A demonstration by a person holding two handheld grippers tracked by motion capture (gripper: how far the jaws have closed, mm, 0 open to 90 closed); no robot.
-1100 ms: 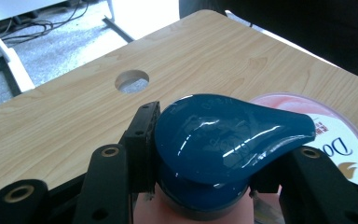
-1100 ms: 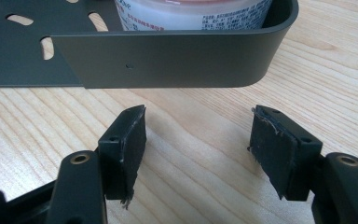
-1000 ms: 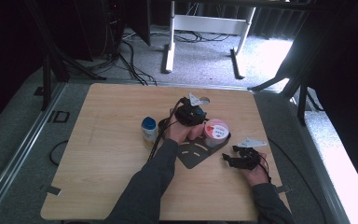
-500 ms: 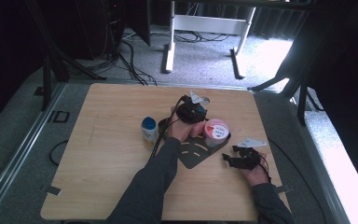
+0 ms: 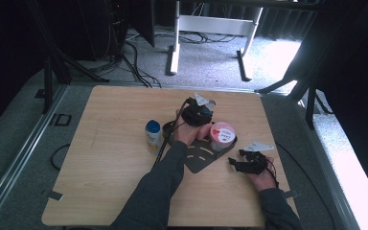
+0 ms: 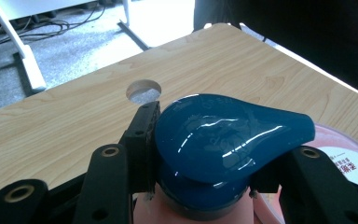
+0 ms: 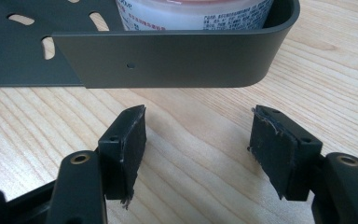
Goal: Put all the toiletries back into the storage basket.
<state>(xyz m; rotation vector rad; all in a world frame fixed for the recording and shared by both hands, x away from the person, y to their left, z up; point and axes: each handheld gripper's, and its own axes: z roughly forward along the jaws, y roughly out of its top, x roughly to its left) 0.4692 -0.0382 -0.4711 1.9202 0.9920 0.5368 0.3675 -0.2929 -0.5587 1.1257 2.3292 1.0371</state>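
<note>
Glossy blue plastic pump cap (image 6: 228,135), matt dark metal tray (image 7: 177,56), wood-grain table (image 5: 120,143)

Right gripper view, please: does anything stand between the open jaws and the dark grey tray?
Nothing visible does: only bare table lies between the right gripper and the tray, whose curved wall faces it.

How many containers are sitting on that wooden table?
3. A blue-capped bottle stands left of the dark tray; a pink tub sits in the tray; a blue-pump bottle is clamped in the left gripper.

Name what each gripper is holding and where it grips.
The left gripper clamps a pump bottle's blue cap at its neck, under the spout. The right gripper holds nothing, jaws open over the table.
</note>
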